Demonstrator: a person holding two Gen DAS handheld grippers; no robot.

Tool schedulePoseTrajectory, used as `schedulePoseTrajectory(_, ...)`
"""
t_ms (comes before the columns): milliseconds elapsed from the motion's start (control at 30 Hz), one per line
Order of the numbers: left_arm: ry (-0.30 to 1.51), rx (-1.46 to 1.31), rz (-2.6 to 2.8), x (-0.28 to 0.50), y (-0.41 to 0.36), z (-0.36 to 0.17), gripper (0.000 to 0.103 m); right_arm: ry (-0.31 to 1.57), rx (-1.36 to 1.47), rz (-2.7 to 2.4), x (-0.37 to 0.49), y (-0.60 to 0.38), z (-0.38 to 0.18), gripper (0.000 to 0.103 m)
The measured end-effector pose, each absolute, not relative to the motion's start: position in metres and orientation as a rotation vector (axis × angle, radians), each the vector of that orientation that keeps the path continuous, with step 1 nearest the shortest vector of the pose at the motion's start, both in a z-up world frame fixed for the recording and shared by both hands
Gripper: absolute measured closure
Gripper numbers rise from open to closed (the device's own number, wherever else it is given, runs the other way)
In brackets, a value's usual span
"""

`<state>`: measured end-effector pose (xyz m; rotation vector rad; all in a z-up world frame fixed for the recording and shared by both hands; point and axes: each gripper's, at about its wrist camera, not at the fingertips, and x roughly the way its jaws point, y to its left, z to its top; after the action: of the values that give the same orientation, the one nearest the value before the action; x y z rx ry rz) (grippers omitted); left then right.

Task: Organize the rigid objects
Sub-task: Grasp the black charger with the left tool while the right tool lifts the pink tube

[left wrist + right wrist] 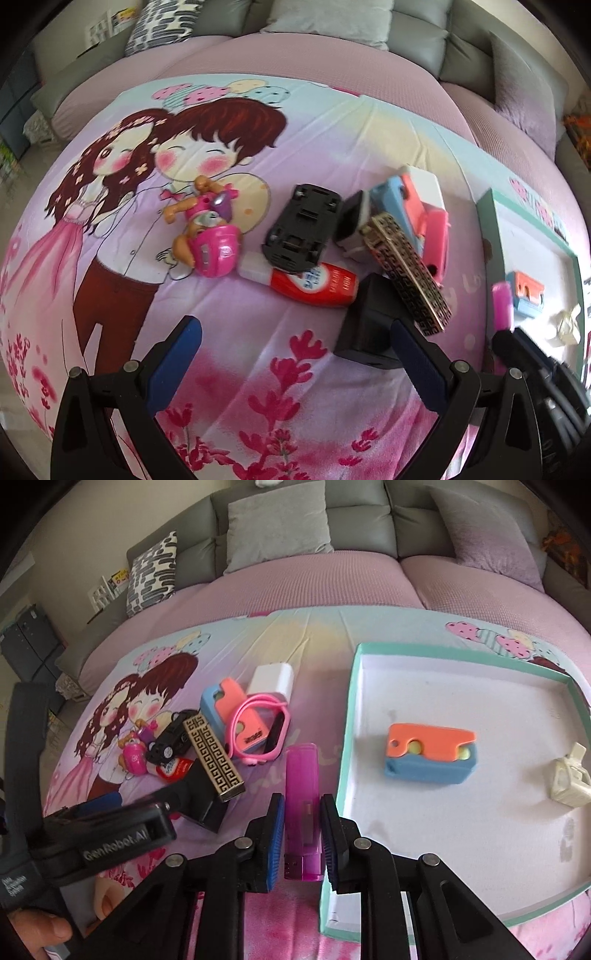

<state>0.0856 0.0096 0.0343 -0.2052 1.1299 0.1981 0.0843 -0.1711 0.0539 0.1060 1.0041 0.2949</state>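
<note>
Clutter crowds the cartoon cloth [314, 642]: patterned bar [214, 755], black block [369, 325], toy car [301, 223]. Right gripper [303, 830] pinches the purple lighter [303, 775] just beside the teal tray [347, 716]. Left gripper [295, 354] hangs spread wide, holding nothing.

Tray [349, 716]: right of the toy heap, on the bedsheet [317, 635].
In tray: block toy [430, 755] centre; clip [569, 779] to its right.
Lighter [302, 775]: just left of the tray wall.
Patterned bar [214, 755]: lying across the box [369, 325].
Toy car [301, 223]: upside down, resting on the tube [314, 282].
Doll [207, 229]: left of the car.

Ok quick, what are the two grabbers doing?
Left gripper: open, holding nothing.
Right gripper: shut on the purple lighter.
</note>
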Motion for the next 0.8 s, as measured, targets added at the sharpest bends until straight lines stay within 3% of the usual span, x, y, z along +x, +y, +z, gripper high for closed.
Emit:
schedulePoseTrajectory(233,1.131,-0.111,0.131,0.087,-0.015,0.034,0.002,0.975,0.113,0.265,0.083,-0.183,0.065,0.082)
schedulePoseTrajectory(300,1.128,-0.092,0.119,0.088,-0.02,0.034,0.008,0.977,0.116,0.268,0.082,-0.185,0.065,0.082)
schedulePoseTrajectory(367,1.134,-0.082,0.102,0.09,-0.024,0.032,0.023,0.978,0.119,0.272,0.083,-0.185,0.064,0.082)
schedulePoseTrajectory(567,1.145,-0.027,0.043,0.091,-0.041,0.027,0.057,0.979,0.129,0.268,0.083,-0.187,0.064,0.082)
schedulePoseTrajectory(800,1.154,-0.029,0.047,0.095,-0.043,0.018,0.058,0.982,0.132,0.279,0.082,-0.184,0.064,0.082)
